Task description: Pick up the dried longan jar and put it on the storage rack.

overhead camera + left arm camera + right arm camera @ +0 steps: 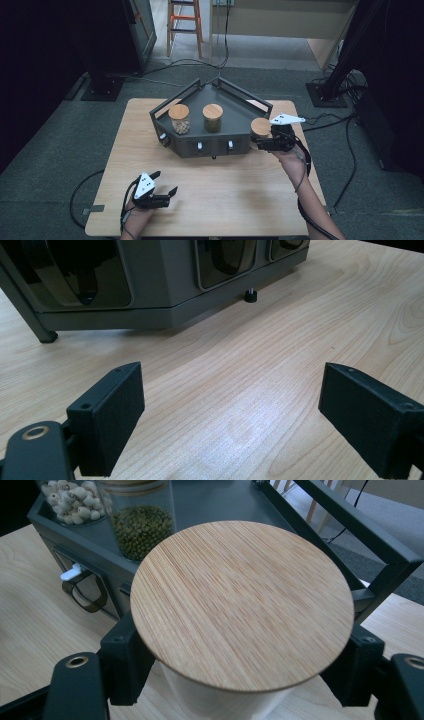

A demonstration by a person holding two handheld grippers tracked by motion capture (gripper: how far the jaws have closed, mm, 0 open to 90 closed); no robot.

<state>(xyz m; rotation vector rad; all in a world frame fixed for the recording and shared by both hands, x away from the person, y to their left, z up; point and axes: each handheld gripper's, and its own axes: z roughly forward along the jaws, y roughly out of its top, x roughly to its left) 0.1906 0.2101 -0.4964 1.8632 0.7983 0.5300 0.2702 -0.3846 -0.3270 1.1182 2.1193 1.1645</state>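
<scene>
1. Nearest us, the round bamboo lid (242, 605) tops a white-bodied jar (220, 702); our right gripper (272, 143) pinches that jar below the lid, at the right front corner of the dark grey metal rack (227, 92).
2. We risk knocking the jar against the rack's raised rail (350, 522), or having it slip from the hold.
3. The green-bean jar (212, 118) and pale-seed jar (179, 119) crowd the rack top.
4. Our left gripper (161, 186) rests spread and empty above the wooden table (225, 200).

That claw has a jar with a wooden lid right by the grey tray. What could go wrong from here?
1. The right claw clamps the white jar just below its bamboo lid, so the jar could tilt or slip.
2. The jar sits close to the tray's rail, and a sideways swing might knock it.
3. The bean jar stands nearby and could be bumped on entry.
</scene>
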